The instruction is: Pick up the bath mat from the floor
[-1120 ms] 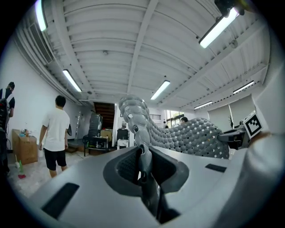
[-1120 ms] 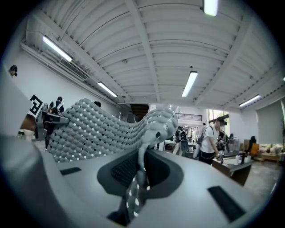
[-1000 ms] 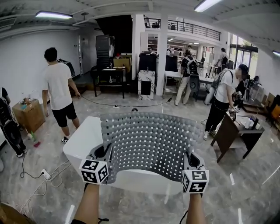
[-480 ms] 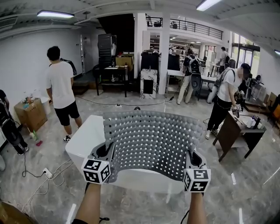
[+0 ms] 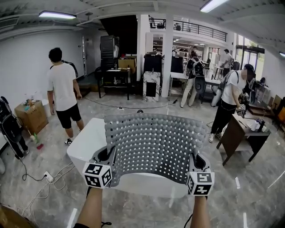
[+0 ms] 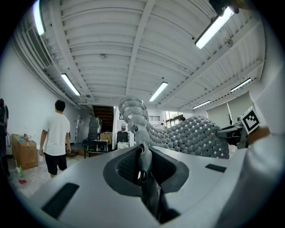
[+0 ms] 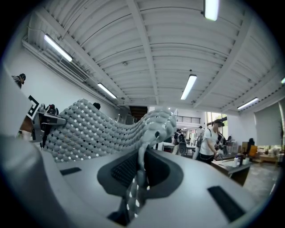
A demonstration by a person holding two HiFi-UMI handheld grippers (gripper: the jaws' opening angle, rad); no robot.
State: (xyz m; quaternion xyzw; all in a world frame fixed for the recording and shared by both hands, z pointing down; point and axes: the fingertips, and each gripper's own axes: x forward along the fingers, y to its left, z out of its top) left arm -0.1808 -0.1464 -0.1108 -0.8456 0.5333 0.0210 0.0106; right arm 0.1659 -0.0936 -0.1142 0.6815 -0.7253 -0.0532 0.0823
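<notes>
The bath mat [image 5: 153,144] is held clear of the floor. It is stretched between the left gripper [image 5: 107,156] and the right gripper [image 5: 196,163], in front of a white tub-shaped unit [image 5: 87,142]. The mat is grey and flexible, covered in regular rows of rounded bumps with small holes (these show as white squares). It is bowed, with its upper edge curved away. Each gripper's jaws are pressed together on one near corner of the mat.

A large open lab or workshop hall: ribbed ceiling [image 5: 129,6] with tube lights [image 5: 57,14], far mezzanine railing [image 5: 198,29], desk [image 5: 241,132] at right, cables [image 5: 39,192] on the stone floor [image 5: 260,189], people [image 5: 62,91] standing about.
</notes>
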